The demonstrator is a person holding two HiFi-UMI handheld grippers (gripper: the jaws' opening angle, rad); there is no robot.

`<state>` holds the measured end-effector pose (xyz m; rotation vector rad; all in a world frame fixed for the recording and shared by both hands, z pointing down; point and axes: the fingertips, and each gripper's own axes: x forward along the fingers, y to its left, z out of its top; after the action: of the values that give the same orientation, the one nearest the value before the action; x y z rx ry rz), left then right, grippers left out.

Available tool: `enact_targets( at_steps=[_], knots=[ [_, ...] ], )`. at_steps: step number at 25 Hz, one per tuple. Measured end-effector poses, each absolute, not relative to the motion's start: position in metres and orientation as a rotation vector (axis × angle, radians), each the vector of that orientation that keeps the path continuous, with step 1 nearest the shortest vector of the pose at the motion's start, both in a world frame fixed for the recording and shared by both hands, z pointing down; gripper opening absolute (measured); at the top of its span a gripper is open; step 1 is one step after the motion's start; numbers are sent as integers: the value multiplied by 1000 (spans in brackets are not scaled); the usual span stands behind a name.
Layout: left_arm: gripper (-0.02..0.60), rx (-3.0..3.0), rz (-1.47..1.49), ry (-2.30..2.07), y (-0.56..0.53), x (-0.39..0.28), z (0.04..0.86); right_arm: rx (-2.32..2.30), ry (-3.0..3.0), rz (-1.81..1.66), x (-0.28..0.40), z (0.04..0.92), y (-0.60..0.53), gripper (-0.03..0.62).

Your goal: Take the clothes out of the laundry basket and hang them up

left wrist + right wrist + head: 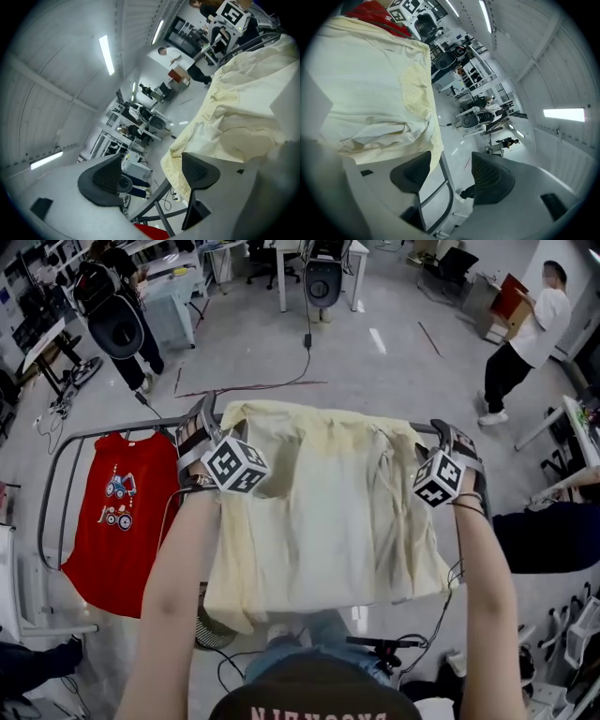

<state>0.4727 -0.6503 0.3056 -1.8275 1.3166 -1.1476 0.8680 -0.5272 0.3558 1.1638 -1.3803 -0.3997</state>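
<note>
Grey workshop floor, rail [94,430] ahead | cream shirt [328,512] draped over rail, beside red tee [117,512] | my left fingers [105,176] and right fingers [487,176] stand apart, gripping nothing, 1 at each shirt edge | probably light, limp, slides easily: pinch shoulder seams

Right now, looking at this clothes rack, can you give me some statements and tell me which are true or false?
The cream garment is draped over the rack rail. True.
The red shirt lies on the floor. False: it hangs on the rack, left of the cream garment.
The left claw is clamped on the cloth. False: its jaws stand apart, pressing on nothing.
The right claw is open. True.
A person stands on the floor beyond the rack. True.
</note>
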Motion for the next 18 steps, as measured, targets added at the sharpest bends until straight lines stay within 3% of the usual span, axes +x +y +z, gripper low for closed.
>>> enact_targets(
  at_steps=[18],
  knots=[
    [382, -1923, -952, 1304, -556, 436, 252, 1296, -1408, -449, 778, 290, -416, 255]
  ],
)
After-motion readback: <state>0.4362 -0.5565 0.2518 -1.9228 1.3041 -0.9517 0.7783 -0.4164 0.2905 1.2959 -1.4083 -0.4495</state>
